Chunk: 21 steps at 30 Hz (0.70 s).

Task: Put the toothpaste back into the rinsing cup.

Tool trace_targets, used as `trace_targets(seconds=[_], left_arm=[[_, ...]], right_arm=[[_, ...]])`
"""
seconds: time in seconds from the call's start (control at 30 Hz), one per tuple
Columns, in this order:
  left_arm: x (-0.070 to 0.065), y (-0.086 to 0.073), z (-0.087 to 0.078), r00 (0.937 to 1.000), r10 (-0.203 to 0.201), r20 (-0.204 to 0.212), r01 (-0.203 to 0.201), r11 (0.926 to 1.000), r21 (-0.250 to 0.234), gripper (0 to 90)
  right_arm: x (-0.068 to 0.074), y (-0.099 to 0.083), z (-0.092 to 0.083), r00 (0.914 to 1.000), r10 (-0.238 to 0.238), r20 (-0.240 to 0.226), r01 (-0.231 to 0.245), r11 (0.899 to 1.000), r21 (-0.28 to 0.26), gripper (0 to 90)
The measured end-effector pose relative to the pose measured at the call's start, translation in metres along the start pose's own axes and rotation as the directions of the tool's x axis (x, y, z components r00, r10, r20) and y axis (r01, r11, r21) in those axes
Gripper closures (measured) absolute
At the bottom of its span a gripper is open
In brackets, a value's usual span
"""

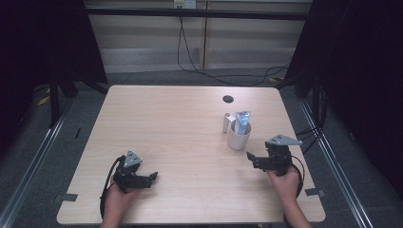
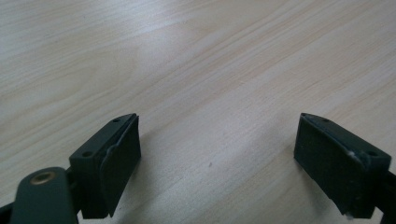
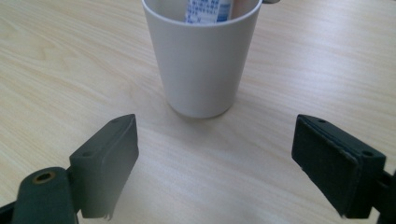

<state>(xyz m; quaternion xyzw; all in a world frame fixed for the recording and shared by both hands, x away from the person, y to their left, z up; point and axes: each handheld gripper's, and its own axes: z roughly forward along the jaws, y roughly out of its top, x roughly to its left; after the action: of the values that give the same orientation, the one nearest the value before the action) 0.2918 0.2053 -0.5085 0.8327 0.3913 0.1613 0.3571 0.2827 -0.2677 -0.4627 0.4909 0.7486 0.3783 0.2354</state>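
White cup (image 3: 201,60) holding a tube (image 1: 243,121) stands before the spread right gripper (image 3: 215,161)

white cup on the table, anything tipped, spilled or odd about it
Nothing stands out. The white cup stands upright on the table with a blue-printed tube sticking out of it, and no spill shows around its base. A small white item stands just behind it. Both grippers are open, clear of the cup.

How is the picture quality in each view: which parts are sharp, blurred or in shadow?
High view: table evenly lit, surroundings dark, the white cup small but clear. Left gripper view: wood grain sharp farther off, the near tongs soft. Right gripper view: the cup is fairly sharp with a faint shadow at its base; the tongs are blurred.
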Motion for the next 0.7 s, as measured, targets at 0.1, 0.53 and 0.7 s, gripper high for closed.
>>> trace_targets(seconds=[0.1, 0.53, 0.7], left_arm=[[0.000, 0.000, 0.000, 1.0000, 0.000, 0.001, 0.000, 1.0000, 0.001, 14.4], [0.000, 0.000, 0.000, 1.0000, 0.000, 0.000, 0.000, 1.0000, 0.000, 14.4], [0.000, 0.000, 0.000, 1.0000, 0.000, 0.001, 0.000, 1.0000, 0.000, 14.4]], right_arm=[[0.000, -0.005, 0.001, 1.0000, 0.003, -0.008, -0.003, 1.000, 0.011, 14.1], [0.001, -0.021, 0.006, 0.9986, -0.013, -0.051, 0.015, 0.998, 0.056, 14.1], [-0.001, -0.026, 0.007, 0.9981, -0.008, -0.061, 0.013, 0.997, 0.076, 14.1]])
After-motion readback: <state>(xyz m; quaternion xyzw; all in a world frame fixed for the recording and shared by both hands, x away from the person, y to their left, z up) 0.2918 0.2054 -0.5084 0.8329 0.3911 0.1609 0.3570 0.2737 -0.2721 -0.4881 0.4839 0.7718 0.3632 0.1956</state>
